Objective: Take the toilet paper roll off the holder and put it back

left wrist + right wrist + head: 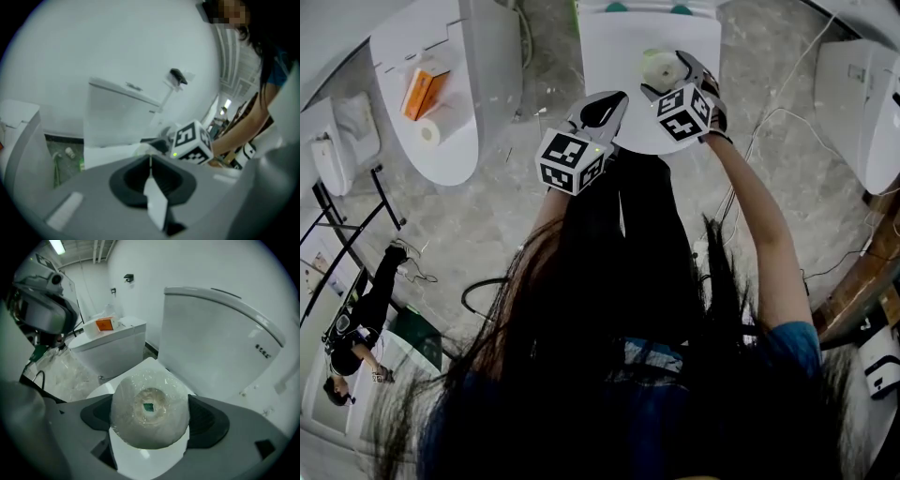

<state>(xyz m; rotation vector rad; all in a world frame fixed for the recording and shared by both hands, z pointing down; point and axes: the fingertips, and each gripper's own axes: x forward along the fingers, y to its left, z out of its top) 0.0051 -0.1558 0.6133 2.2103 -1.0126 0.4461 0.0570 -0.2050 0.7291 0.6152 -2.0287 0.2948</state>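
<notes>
A toilet paper roll (659,68) wrapped in clear plastic hangs just above the closed white toilet lid (614,47). My right gripper (671,73) is shut on it. In the right gripper view the roll (149,405) fills the space between the jaws, its core end facing the camera, with the tank (211,343) behind. My left gripper (609,108) hovers at the lid's near edge, left of the roll. Its jaws (150,161) meet with nothing between them. The right gripper's marker cube (192,140) shows ahead of it. I see no paper holder for certain; a small dark fixture (177,76) sits on the wall.
A second toilet (464,141) stands to the left, with an orange box (424,89) and a bare paper roll (427,131) on it. Another white fixture (862,94) is at the right. Cables (769,122) trail over the grey floor. The person's legs and long hair fill the lower head view.
</notes>
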